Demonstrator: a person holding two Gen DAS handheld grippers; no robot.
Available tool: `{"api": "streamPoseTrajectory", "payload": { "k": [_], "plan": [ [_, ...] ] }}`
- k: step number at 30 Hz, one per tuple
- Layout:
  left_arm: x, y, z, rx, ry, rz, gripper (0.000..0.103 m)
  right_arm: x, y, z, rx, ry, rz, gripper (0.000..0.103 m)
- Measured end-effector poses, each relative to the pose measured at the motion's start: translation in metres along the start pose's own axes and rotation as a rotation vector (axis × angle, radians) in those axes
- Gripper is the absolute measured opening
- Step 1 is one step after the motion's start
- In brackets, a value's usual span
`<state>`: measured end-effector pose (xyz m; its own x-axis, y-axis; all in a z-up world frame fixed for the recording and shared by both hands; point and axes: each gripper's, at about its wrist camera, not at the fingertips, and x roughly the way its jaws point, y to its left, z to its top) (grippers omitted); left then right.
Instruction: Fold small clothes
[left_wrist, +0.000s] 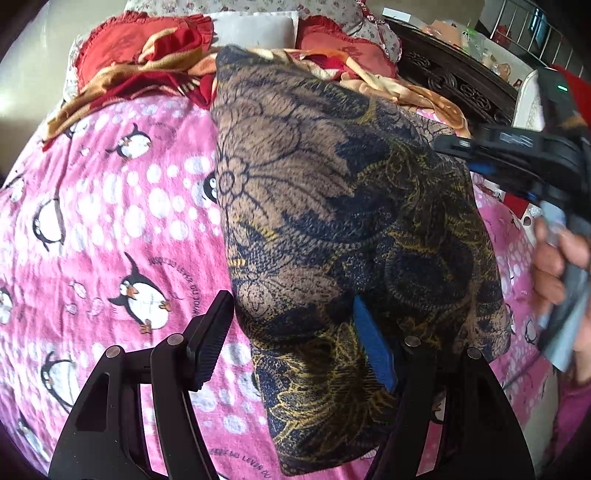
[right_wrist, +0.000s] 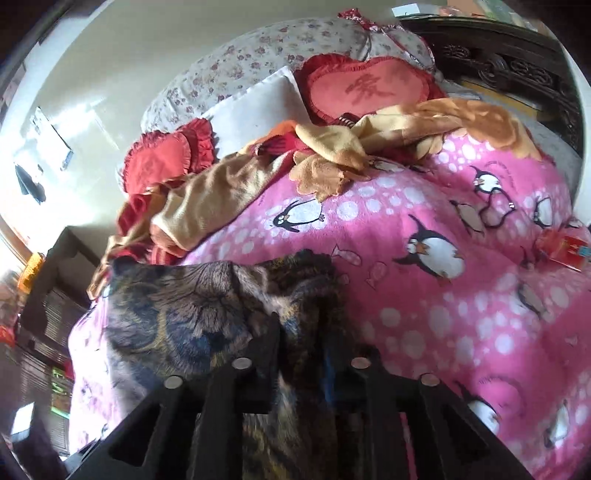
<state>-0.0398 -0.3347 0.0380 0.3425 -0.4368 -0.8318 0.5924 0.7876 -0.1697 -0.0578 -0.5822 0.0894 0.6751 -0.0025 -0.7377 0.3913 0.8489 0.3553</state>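
A small brown garment with dark blue and yellow floral print (left_wrist: 332, 206) lies on the pink penguin blanket (left_wrist: 110, 229). My left gripper (left_wrist: 291, 339) is open over the garment's near left edge; its left finger (left_wrist: 210, 343) is off the cloth, its right blue pad (left_wrist: 373, 347) rests on it. My right gripper (left_wrist: 454, 146) comes in from the right in the left wrist view. In the right wrist view my right gripper (right_wrist: 301, 332) is shut on a fold of the garment (right_wrist: 192, 306), the cloth bunched between the fingers.
Red heart cushions (right_wrist: 365, 88), a white pillow (right_wrist: 255, 107) and a crumpled orange-red blanket (right_wrist: 332, 151) lie at the head of the bed. A dark carved headboard (right_wrist: 517, 74) is at the right. A red packet (right_wrist: 565, 251) lies on the blanket.
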Motion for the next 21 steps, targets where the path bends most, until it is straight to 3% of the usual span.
{"api": "streamPoseTrajectory", "payload": {
  "k": [4,8,11,14,18,21],
  "plan": [
    [-0.009,0.000,0.006,0.003,-0.025,0.011,0.067,-0.039,0.017,-0.019,-0.101,-0.013,0.017,0.038],
    [-0.012,-0.001,0.011,0.007,-0.035,0.019,0.067,-0.053,0.029,-0.049,-0.192,0.021,0.043,0.040],
    [-0.009,0.000,0.013,-0.005,-0.030,0.016,0.067,-0.044,0.031,-0.068,-0.251,0.031,-0.038,0.040],
    [0.000,0.001,0.017,-0.021,-0.018,-0.002,0.067,-0.023,0.013,-0.075,-0.201,0.047,-0.105,0.040],
    [0.005,0.012,0.018,-0.063,0.002,-0.066,0.067,-0.010,-0.008,-0.071,-0.106,0.075,-0.029,0.041],
    [0.005,0.025,0.020,-0.102,-0.010,-0.150,0.074,-0.024,-0.016,-0.068,-0.100,0.016,0.022,0.063]
  ]
}}
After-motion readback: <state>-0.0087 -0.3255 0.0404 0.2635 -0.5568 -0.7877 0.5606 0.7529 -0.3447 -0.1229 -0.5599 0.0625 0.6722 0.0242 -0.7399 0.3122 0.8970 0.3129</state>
